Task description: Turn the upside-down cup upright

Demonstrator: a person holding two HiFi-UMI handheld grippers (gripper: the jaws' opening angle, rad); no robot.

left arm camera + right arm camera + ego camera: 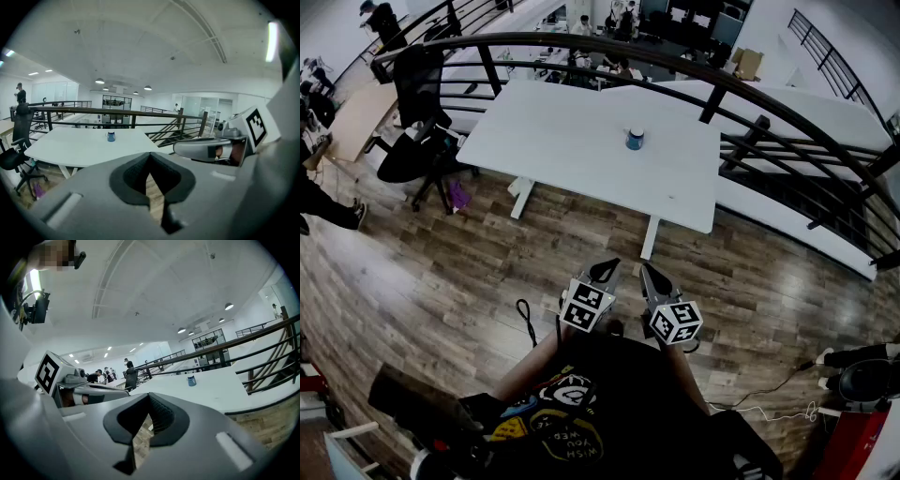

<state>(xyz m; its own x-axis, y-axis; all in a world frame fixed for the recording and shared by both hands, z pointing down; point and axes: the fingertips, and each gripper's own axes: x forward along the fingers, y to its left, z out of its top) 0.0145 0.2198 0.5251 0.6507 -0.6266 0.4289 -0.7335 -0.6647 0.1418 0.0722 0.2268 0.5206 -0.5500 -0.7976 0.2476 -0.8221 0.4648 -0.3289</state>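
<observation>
A small blue cup (635,139) stands on the white table (562,141), far ahead of me; it also shows as a tiny blue shape in the left gripper view (111,136) and in the right gripper view (191,380). Which way up it stands is too small to tell. My left gripper (609,266) and right gripper (644,268) are held close to my body, side by side over the wooden floor, well short of the table. Both are shut with nothing between the jaws.
A dark curved railing (675,66) runs behind and to the right of the table. A black office chair (417,131) stands at the table's left end. A black cord (525,319) lies on the wooden floor near my feet. People sit and stand at desks beyond the railing.
</observation>
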